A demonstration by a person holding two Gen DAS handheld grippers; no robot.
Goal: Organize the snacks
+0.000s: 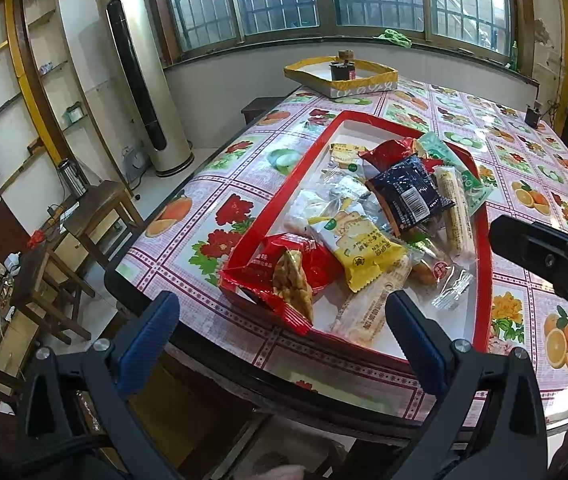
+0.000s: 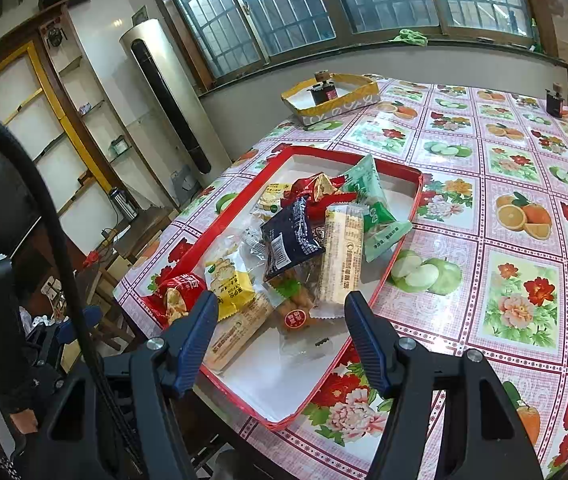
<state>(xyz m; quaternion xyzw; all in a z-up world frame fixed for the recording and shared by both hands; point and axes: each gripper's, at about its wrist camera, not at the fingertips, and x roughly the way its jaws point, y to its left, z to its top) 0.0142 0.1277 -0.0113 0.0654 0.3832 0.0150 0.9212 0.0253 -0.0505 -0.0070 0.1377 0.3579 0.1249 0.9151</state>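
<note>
Both the left gripper point(image 1: 282, 334) and right gripper point(image 2: 282, 332) hover with jaws wide and empty over the red tray point(image 2: 398, 252) heaped with snack packets point(image 2: 290, 236).

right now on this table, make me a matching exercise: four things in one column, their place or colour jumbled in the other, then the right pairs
1. yellow-rimmed tray
2. dark blue packet
3. green packet
4. red torn-open packet

a. on the pile's middle
b. red-rimmed tray's near left corner
c. far end, under the window
d. hanging over the red rim's right side

Pairs: 1-c, 2-a, 3-d, 4-b
</note>
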